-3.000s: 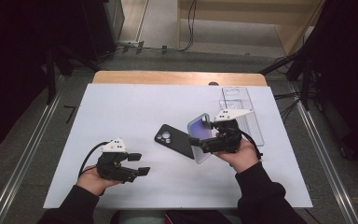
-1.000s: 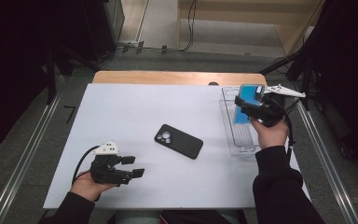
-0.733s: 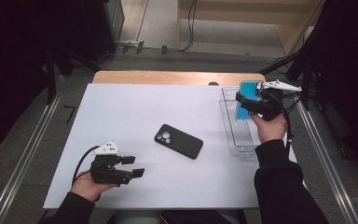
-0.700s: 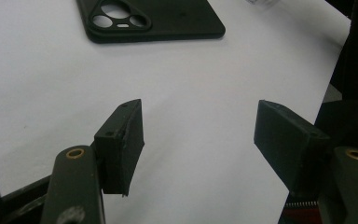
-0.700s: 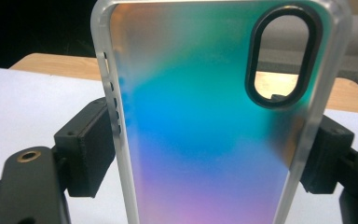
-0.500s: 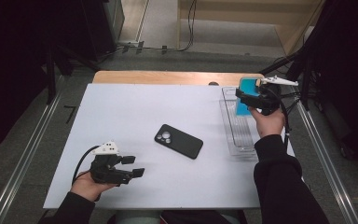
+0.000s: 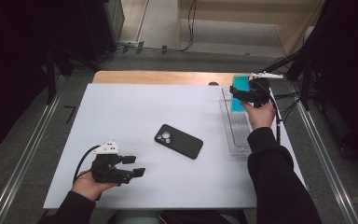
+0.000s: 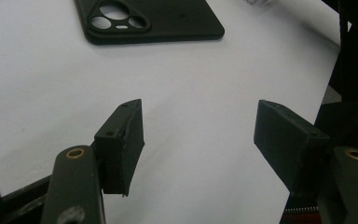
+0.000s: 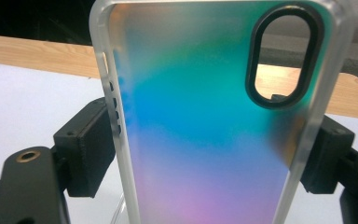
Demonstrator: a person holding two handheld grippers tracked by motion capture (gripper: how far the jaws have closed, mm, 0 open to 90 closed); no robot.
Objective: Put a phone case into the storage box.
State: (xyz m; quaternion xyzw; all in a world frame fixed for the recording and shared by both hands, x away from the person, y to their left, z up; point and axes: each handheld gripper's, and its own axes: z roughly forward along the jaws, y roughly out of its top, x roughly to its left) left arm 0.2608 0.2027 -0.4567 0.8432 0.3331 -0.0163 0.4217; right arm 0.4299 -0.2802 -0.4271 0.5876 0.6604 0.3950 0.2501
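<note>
Jaws of our left gripper [image 7: 131, 165] stand apart with nothing between them, low over the white table [image 7: 121, 116] at its near left; we have not shifted it since the earlier frames. Centrally, the black phone [image 7: 178, 141] lies flat, unmoved, its long axis diagonal. At the far right, our right gripper [image 7: 243, 92] clamps the iridescent phone case [image 9: 205, 121] by its long edges. We have carried the case farther along the clear tray [image 7: 237, 135] toward the tray's far end. The case stands upright, camera cutout uppermost.
</note>
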